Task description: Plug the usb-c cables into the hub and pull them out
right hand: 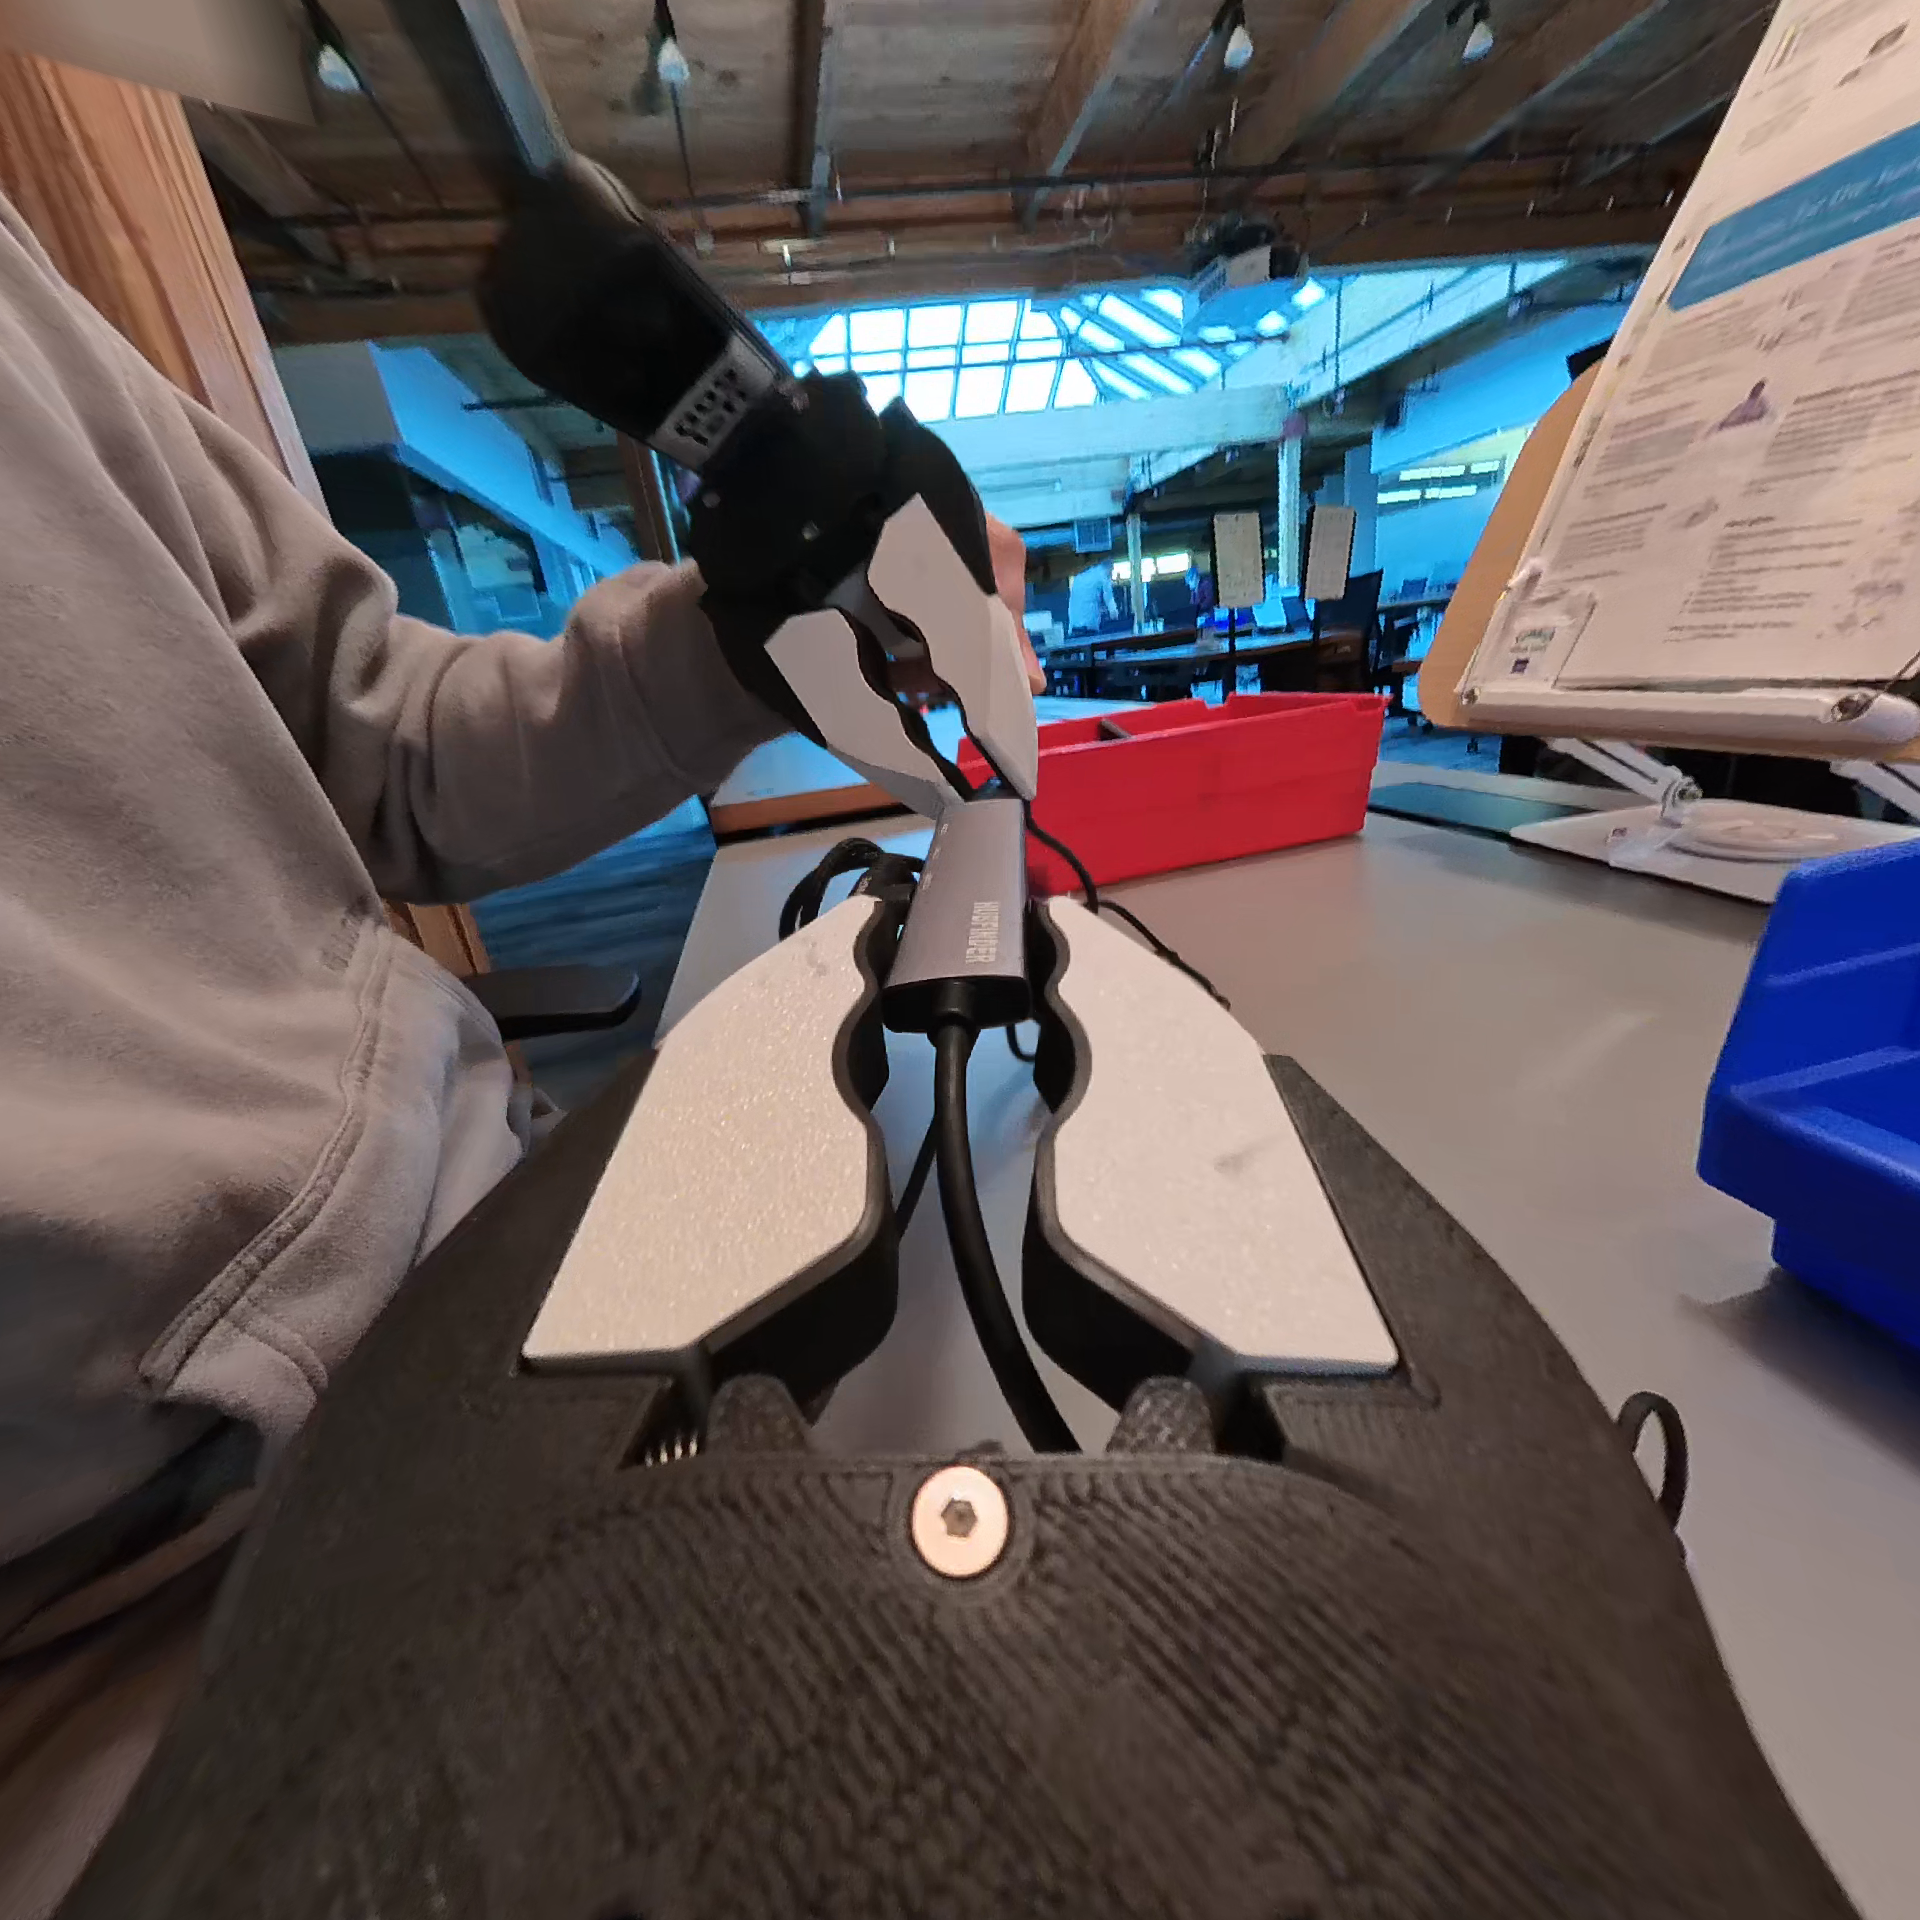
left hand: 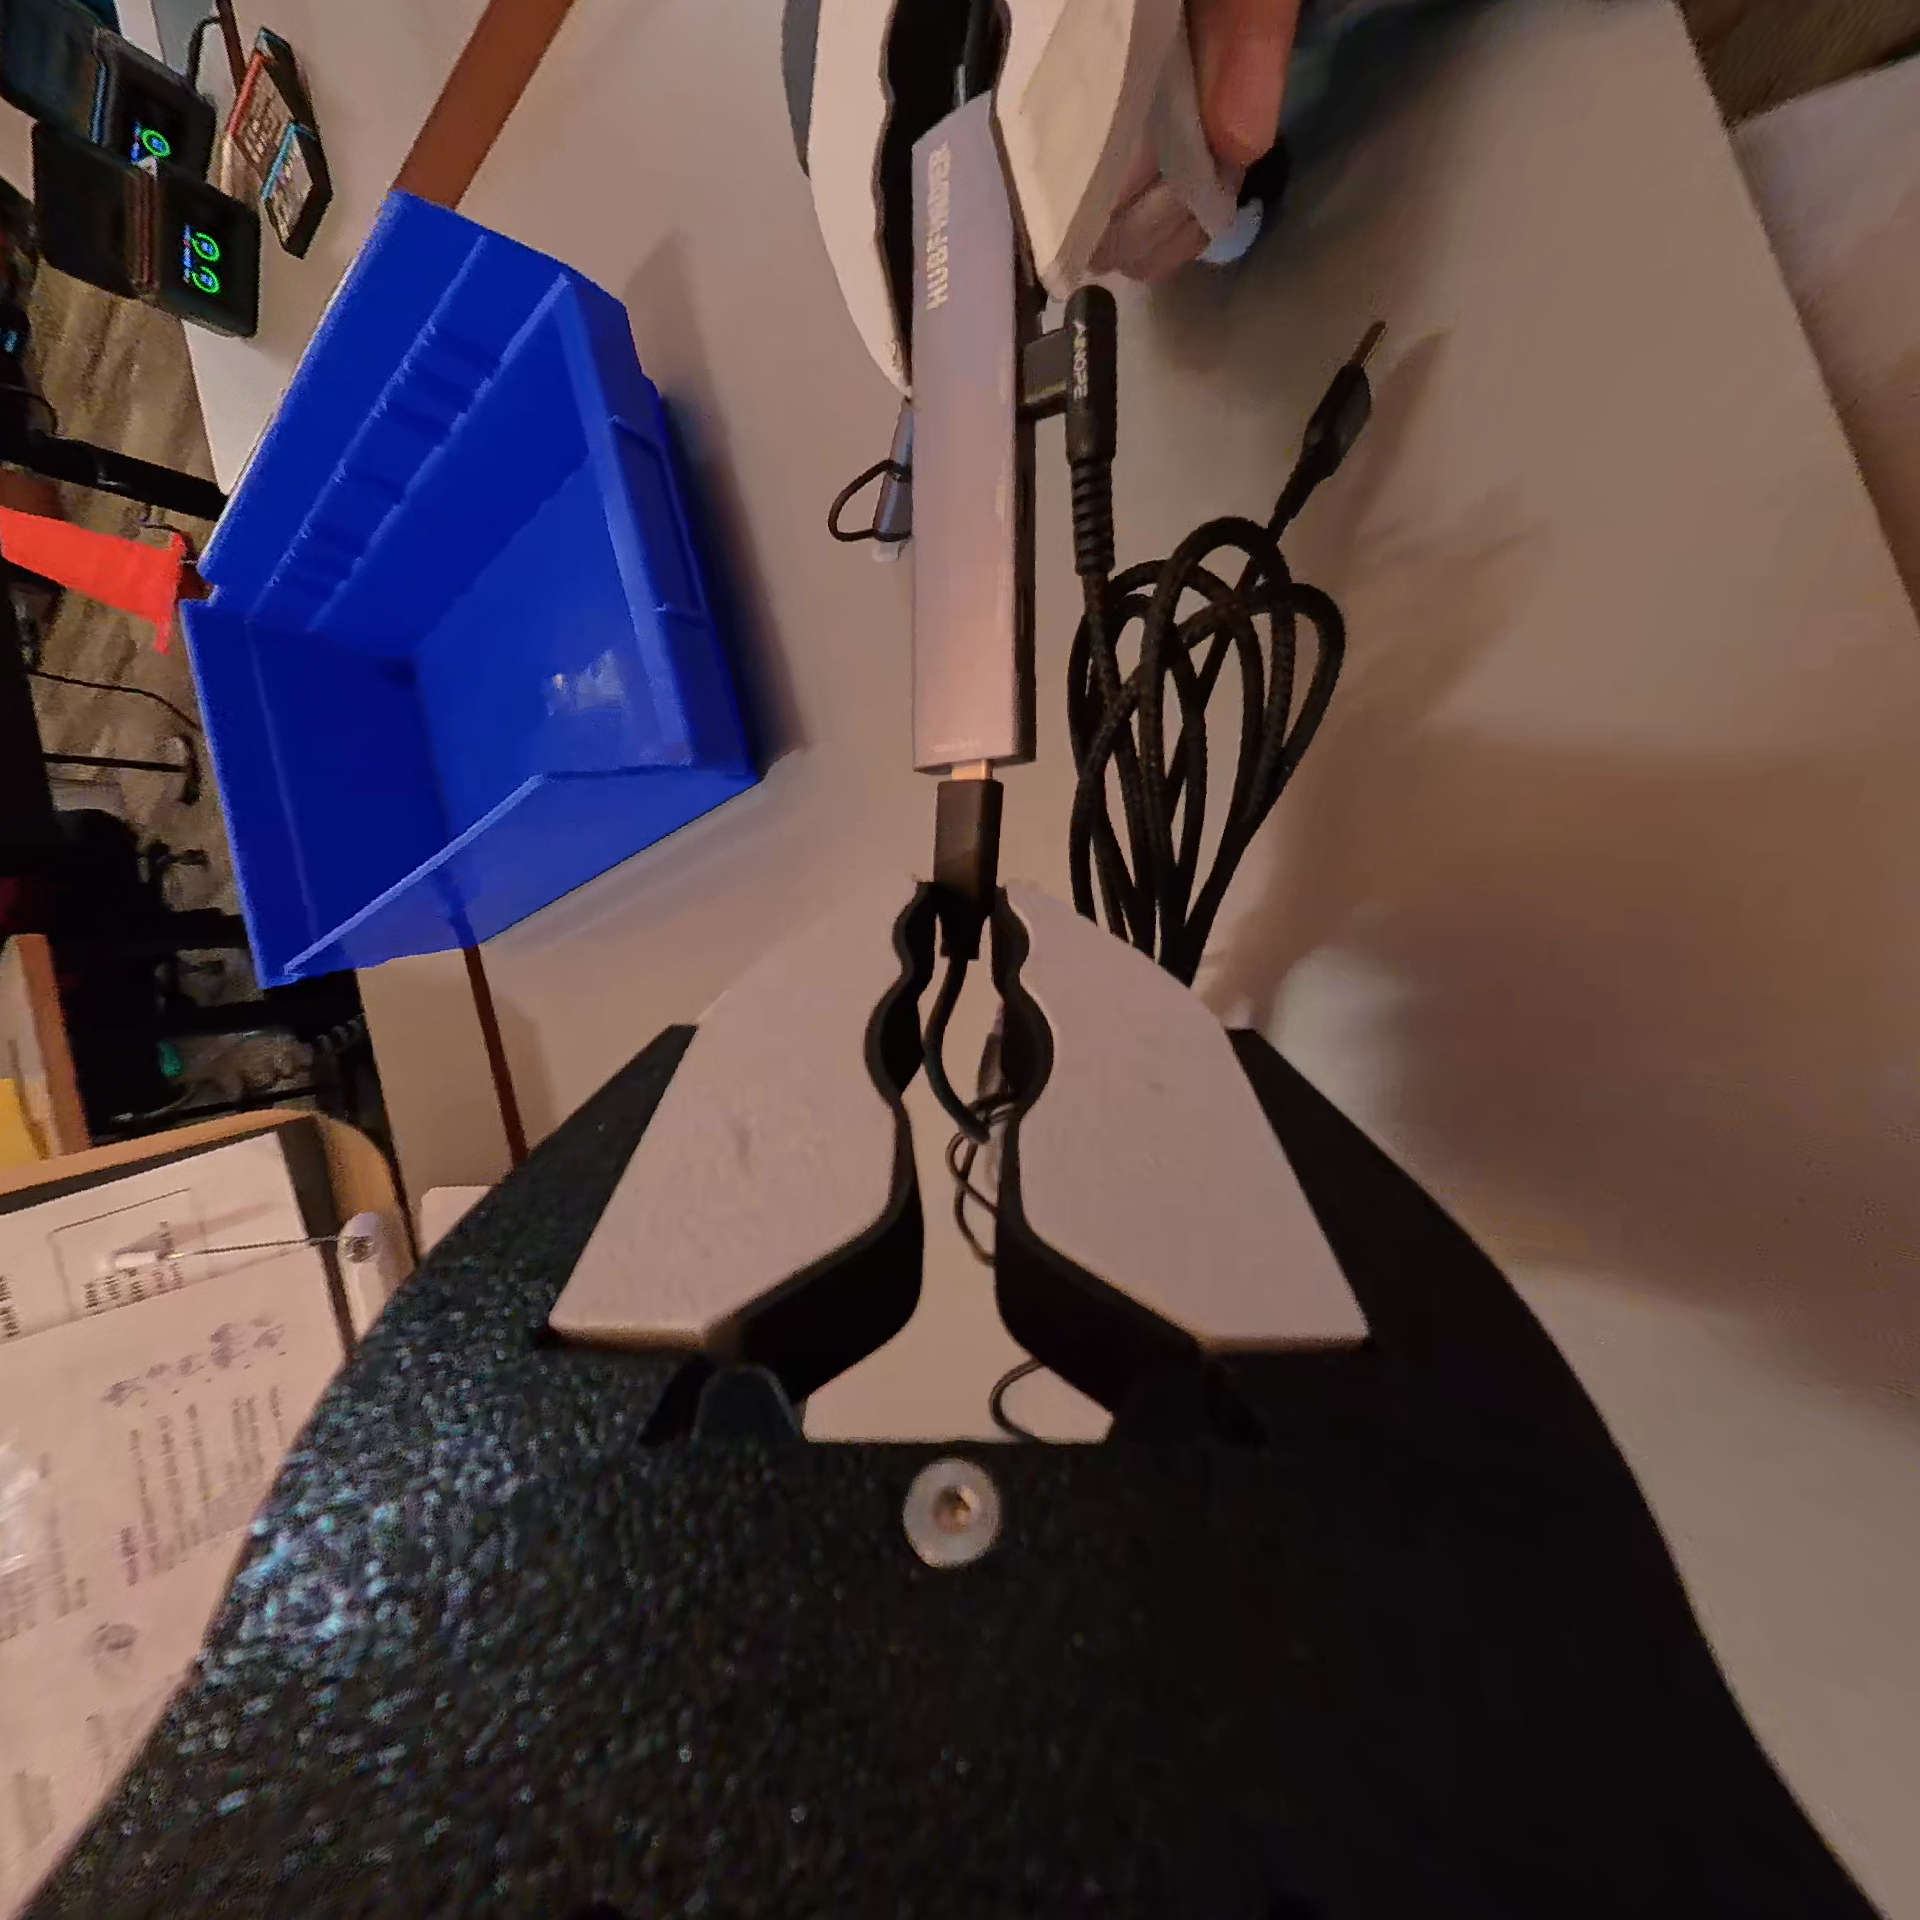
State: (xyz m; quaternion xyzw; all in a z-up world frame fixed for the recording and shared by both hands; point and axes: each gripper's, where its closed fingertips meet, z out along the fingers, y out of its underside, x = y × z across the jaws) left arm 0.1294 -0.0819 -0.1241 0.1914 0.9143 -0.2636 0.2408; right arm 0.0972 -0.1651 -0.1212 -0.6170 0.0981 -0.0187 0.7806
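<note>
**Hub clamped at both ends above the tabletop**

The grey hub (left hand: 971, 447) is gripped at its cabled end by the right tool (right hand: 961, 971). A black plug (left hand: 968, 844) at its other end is pinched by the left tool (left hand: 961, 914) (braided cable (left hand: 1195, 665) coiled beside, blue bin (left hand: 457, 623) nearby).

Both grippers clamped, tips facing each other.
The left gripper (left hand: 961, 914) pinched tight and angled down from a grey-sleeved arm (right hand: 582, 707); the right gripper (right hand: 961, 966) gripped level, fingers narrowly parted.
</note>
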